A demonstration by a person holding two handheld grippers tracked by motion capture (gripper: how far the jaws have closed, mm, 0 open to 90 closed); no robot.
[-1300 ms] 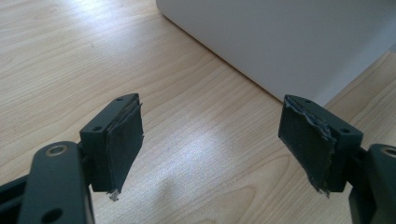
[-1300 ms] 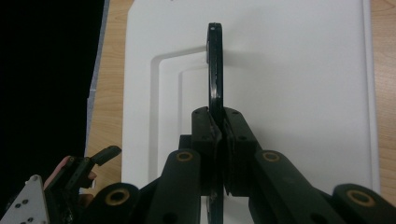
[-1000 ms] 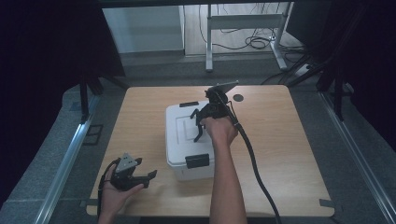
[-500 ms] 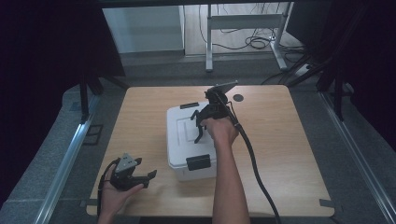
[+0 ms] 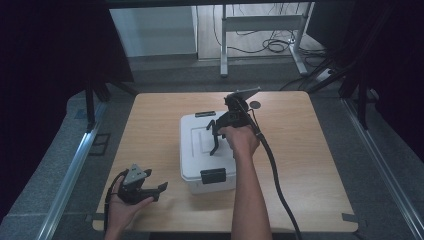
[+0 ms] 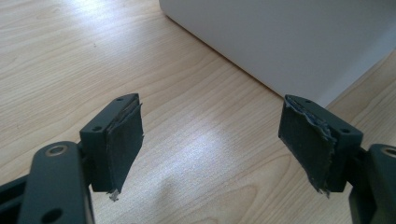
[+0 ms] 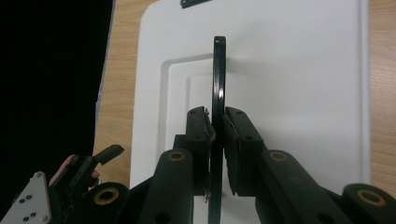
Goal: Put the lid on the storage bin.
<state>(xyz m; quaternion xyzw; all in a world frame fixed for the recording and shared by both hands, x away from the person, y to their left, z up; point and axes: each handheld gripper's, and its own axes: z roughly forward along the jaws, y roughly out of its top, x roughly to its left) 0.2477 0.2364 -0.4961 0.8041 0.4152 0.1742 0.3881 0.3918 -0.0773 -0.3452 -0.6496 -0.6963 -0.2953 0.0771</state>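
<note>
Pinching the box's [image 5: 192, 150] black handle [image 7: 218, 79], right gripper [image 7: 214, 135] jaws have just eased, maybe still touching; left gripper [image 6: 212, 140] gapes at 7 o'clock.

Black two-jaw grippers, worn dark pads [image 6: 123, 140], grey three-cornered plates, thick black cable [image 5: 275, 175], seemingly bare forearms

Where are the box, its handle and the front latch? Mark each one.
box [image 5: 192, 150], high view, left side of the lid
handle [image 7: 218, 79], right gripper view, upright bar
front latch [image 5: 213, 175], high view, middle of the clip
</note>
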